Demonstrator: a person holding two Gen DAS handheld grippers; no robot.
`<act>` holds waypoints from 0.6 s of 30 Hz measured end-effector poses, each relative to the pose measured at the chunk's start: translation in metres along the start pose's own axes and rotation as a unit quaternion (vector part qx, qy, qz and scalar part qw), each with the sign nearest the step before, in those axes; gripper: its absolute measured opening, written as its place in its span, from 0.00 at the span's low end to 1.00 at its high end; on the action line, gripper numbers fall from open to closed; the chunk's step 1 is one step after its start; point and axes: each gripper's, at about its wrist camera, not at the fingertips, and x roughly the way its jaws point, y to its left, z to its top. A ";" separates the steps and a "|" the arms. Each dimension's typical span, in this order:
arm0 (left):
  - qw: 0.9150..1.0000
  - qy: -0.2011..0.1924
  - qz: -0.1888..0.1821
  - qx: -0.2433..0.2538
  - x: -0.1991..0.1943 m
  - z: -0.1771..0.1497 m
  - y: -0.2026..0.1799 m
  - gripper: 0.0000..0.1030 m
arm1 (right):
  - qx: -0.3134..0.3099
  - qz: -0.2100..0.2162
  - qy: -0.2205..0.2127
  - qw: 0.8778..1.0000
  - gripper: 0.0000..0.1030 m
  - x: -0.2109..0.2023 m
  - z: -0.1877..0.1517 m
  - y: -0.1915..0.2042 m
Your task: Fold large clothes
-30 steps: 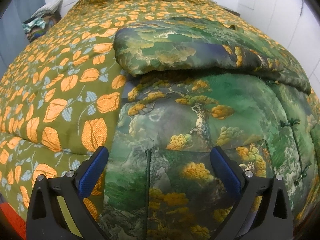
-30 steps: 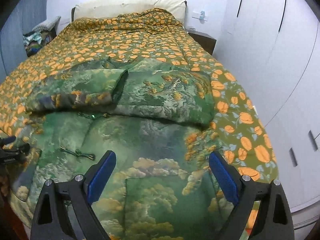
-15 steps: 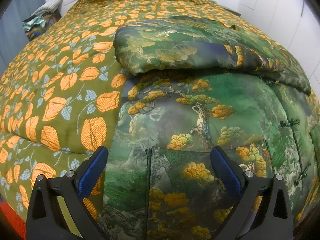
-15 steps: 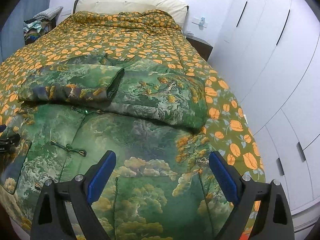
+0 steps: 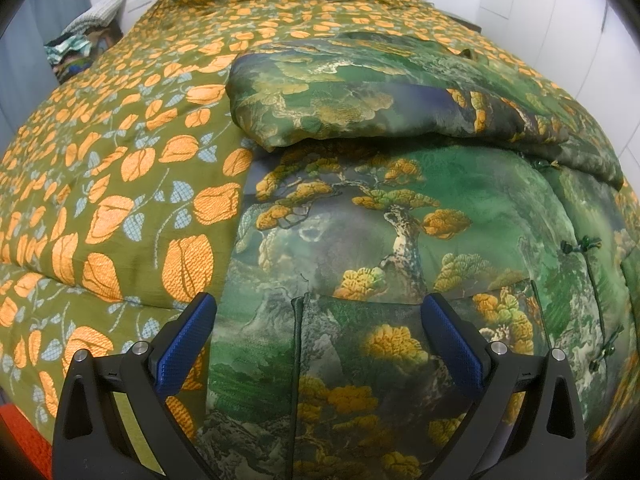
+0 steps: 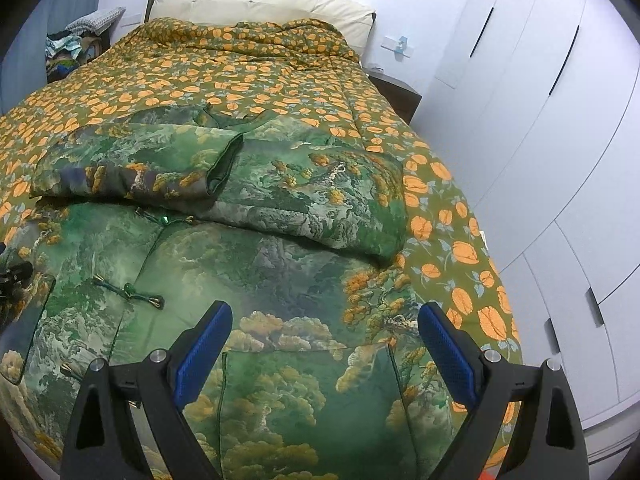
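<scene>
Hovering: left gripper (image 5: 318,332), right gripper (image 6: 324,340), both spread wide, empty
Ahead: padded brocade jacket (image 5: 400,216), sleeves folded
Surface: leaf-print quilt (image 5: 120,152)
Right: white wardrobe (image 6: 560,140)

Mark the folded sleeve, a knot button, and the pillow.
folded sleeve (image 6: 132,168), right wrist view, middle of its top face.
knot button (image 6: 129,290), right wrist view, the central knot.
pillow (image 6: 260,4), right wrist view, its cream front.

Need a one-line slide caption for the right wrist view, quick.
Right gripper open above the hem of a green landscape-print padded jacket, sleeves folded across its chest, on an orange-leaf bedspread.
</scene>
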 end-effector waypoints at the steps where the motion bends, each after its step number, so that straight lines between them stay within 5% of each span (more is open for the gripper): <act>1: 1.000 0.000 0.000 0.000 0.000 0.000 0.000 0.99 | 0.000 0.000 0.000 1.000 0.90 0.000 0.000 0.000; 18: 1.000 -0.002 0.009 0.011 -0.001 0.002 -0.003 0.99 | 0.002 0.015 0.012 1.000 0.90 0.005 -0.004 0.005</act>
